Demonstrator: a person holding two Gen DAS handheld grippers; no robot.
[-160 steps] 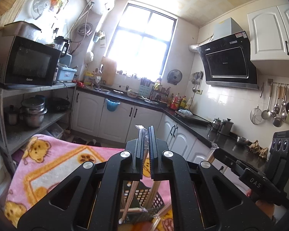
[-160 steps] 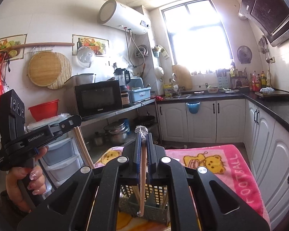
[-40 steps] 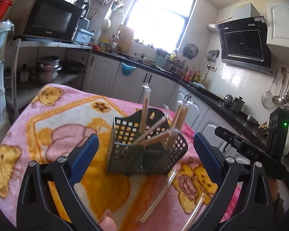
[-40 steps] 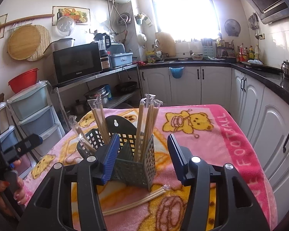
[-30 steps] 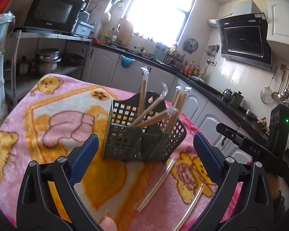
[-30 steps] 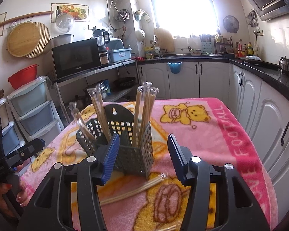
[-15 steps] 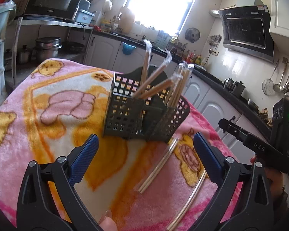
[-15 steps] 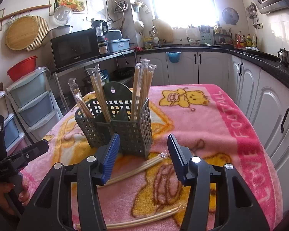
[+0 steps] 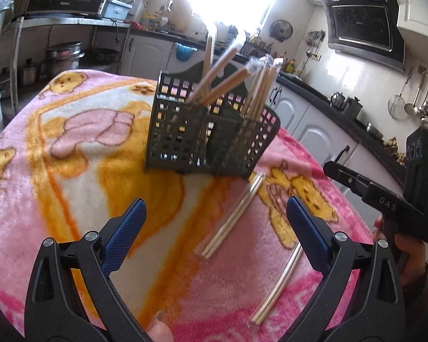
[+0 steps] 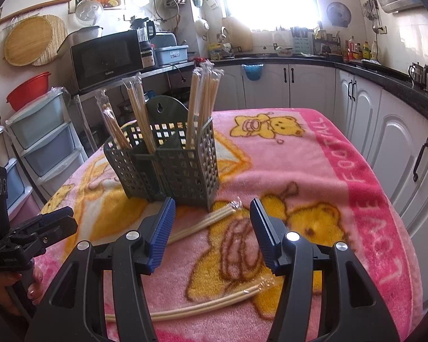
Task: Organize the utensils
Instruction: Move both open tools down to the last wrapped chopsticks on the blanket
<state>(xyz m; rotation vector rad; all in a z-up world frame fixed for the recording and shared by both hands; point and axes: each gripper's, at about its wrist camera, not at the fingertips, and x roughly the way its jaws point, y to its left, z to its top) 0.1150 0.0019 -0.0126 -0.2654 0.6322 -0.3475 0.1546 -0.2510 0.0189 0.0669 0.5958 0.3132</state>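
Both the left gripper [image 9: 215, 222] and right gripper [image 10: 212, 228] hang released and empty above 2 wrapped chopstick pairs [image 10: 202, 223] lying on the blanket [image 10: 314, 168]; next, each must clamp 1 pair for the basket [image 10: 168, 165].

A fuzzy, matt fleece blanket [image 10: 314, 171] in pink, yellow and white covers the table. On it stands a dark, matt plastic utensil basket [image 10: 168, 168] with perforated grid walls. Pale wooden chopsticks [image 10: 202, 99] in clear, crinkly, glossy plastic sleeves stand in it; two more sleeved pairs [image 10: 202, 223] [image 10: 214, 302] lie on the cloth. The right gripper [image 10: 212, 236] and left gripper [image 9: 214, 233] look like smooth black plastic with ribbed blue pads, probably rubber, and shiny metal screws.
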